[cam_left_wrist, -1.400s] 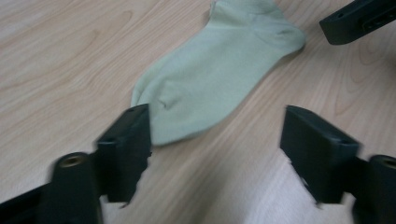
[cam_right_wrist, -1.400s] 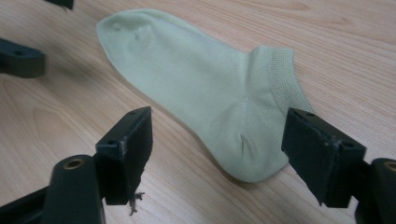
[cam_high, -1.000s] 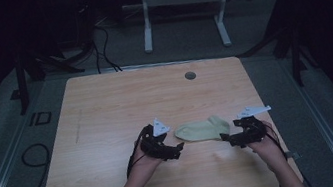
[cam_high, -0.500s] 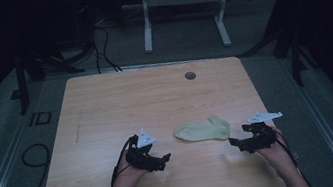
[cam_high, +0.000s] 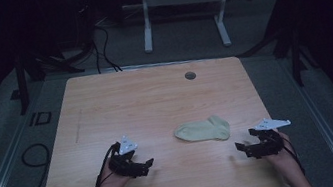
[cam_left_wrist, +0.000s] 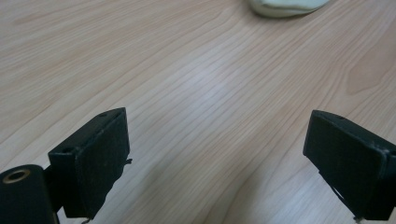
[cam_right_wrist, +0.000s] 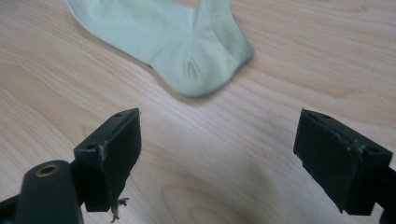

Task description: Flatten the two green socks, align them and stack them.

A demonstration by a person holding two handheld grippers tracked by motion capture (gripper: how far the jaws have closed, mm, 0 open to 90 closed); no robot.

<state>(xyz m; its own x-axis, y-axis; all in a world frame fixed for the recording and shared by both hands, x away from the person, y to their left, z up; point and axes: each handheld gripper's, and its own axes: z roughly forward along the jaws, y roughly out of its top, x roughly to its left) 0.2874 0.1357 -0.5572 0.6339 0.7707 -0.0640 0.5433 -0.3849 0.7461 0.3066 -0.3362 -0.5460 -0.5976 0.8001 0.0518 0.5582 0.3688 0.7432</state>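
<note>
A pale green sock (cam_high: 203, 130) lies flat on the wooden table (cam_high: 155, 100), near the front right of its middle. My left gripper (cam_high: 146, 164) rests low at the front left, open, well to the left of the sock, whose toe end (cam_left_wrist: 287, 6) peeks in at the top of the left gripper view. My right gripper (cam_high: 240, 148) stands open at the front right, just short of the sock's heel (cam_right_wrist: 196, 70). Nothing lies between either pair of jaws; both point toward the sock from opposite sides.
A round cable hole (cam_high: 190, 75) sits near the table's far edge. Beyond the table stand a white metal frame (cam_high: 180, 0) and cables on the dark floor (cam_high: 95, 39). A black cable loops by the table's left side (cam_high: 32, 155).
Both grippers have drawn apart from the sock, the left one leftward and the right one rightward, toward the front edge. The sock stays flat where it was released.
</note>
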